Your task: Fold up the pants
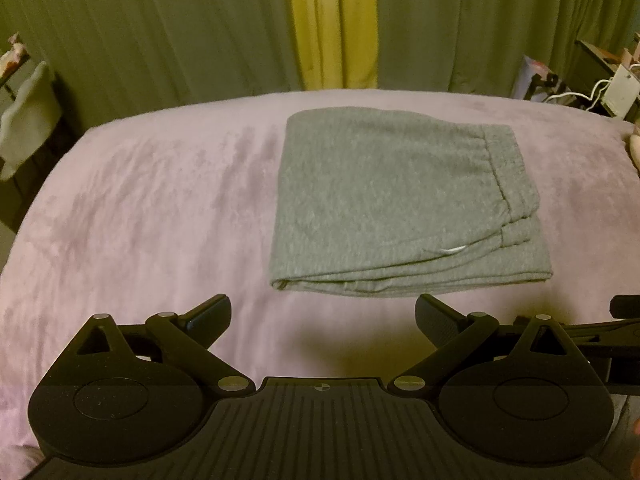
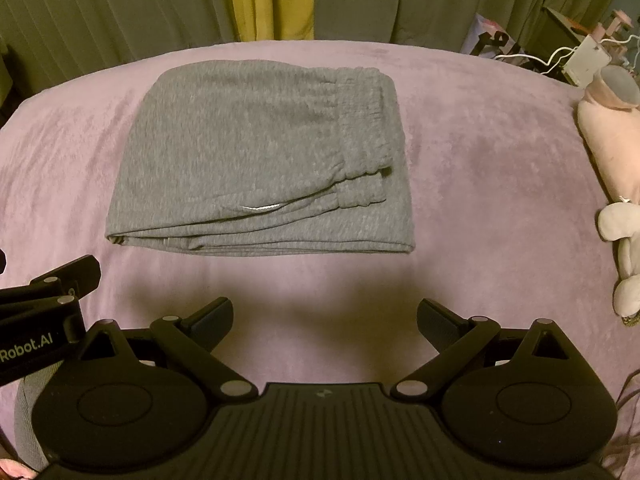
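**A:** Start at the bottom of each frame. What are the tongs doing?

**B:** The left gripper (image 1: 323,314) has its jaws spread wide with nothing between them, over bare purple blanket (image 1: 132,216). The right gripper (image 2: 325,316) is the same: released and empty, clear of the cloth.

**A:** And the pants?

**B:** The grey pants (image 1: 384,200) lie mid-frame on the blanket, beyond both sets of fingertips and touched by neither. They form a compact rectangle, with stacked layer edges along the near side and the elastic waistband (image 2: 362,120) toward the right.

**A:** So which step is this?

**B:** I judge the folding finished, or one fold short. Any next move would be optional: pinch all layers at the near corners and carry them over evenly, or just tidy the slightly stepped near edge.

**A:** Anything one view has that the other lacks?

**B:** The right wrist view shows a pink and grey plush toy (image 2: 612,168) at its right edge, and the other tool's finger at lower left. The left wrist view has only a sliver of that toy, but shows a pale cloth (image 1: 28,120) hanging at its left edge. Green curtains (image 1: 160,20) close the top of both.
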